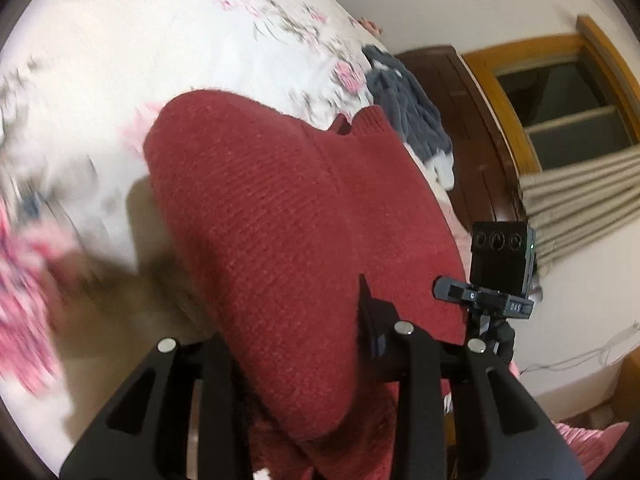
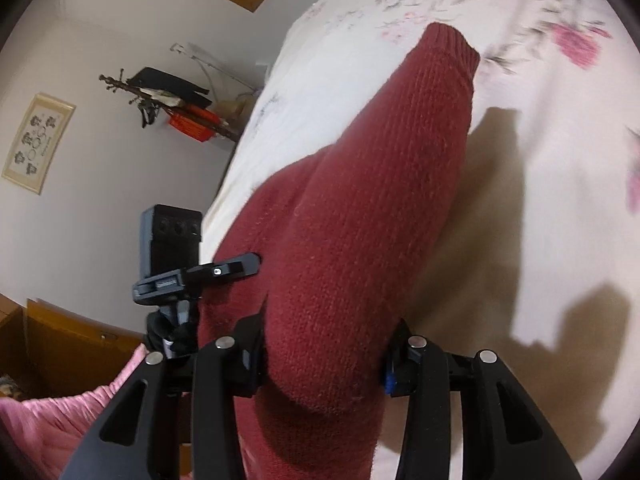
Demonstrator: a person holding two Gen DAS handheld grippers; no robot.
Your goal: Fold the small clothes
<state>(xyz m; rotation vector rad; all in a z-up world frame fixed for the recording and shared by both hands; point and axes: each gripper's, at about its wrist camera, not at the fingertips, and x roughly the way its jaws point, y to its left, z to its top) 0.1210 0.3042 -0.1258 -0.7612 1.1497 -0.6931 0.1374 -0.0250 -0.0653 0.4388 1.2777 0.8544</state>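
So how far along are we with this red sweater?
Early. Done: both claws have a grip, the left claw and the right claw each shut on the sweater, which is lifted off the bed. In hand: it hangs bunched, its sleeve dangling, so no neat fold shows yet. Left: lay it flat, fold it, then the grey garment waiting behind.

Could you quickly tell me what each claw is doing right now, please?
Left claw: closed on the red knit sweater, lifted above the floral bedspread.
Right claw: closed on the same sweater.
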